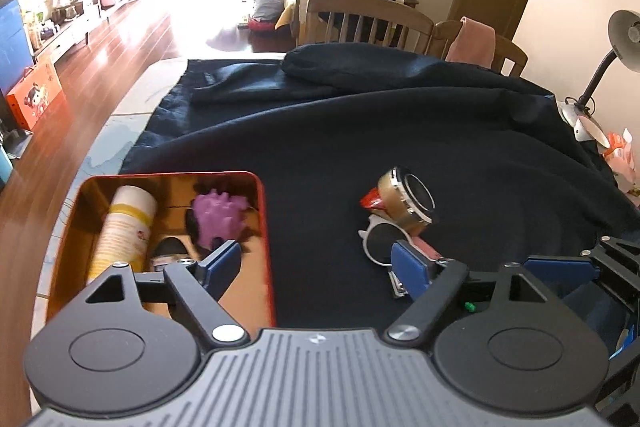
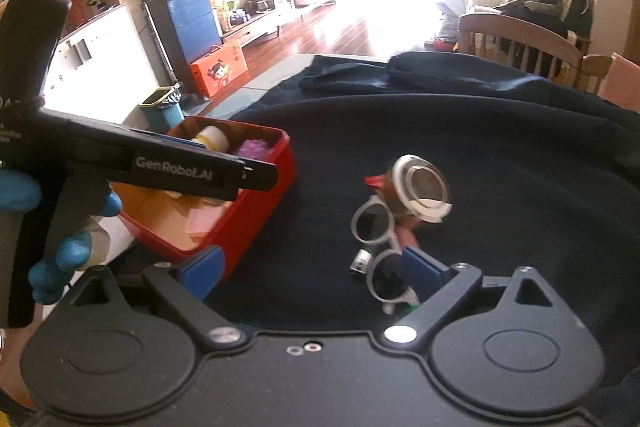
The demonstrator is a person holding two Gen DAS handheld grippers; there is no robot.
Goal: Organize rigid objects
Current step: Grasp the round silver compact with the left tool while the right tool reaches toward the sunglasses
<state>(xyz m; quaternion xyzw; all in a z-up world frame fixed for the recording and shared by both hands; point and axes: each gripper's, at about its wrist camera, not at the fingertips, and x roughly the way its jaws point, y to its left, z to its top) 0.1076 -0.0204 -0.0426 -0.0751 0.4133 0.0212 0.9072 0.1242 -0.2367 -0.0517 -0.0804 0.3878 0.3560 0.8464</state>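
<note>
On the counter's dark navy cloth [image 1: 360,131], white-rimmed round sunglasses [image 2: 370,223] lie beside a brown glass jar [image 2: 420,193] – right of the open red metal tin [image 1: 264,227]. Both the left gripper [image 1: 318,267] and right gripper [image 2: 312,269] have fingers spread, pinching nothing. Wooden chairs [image 1: 368,19] stand behind the counter.

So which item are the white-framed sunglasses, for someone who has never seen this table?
Start at the red tin box on the dark cloth; to its right lies a small heap of loose items. The white-framed sunglasses lie at the near side of that heap, against a tape roll with a shiny rim. They alone have two round dark lenses in pale rims.
</note>
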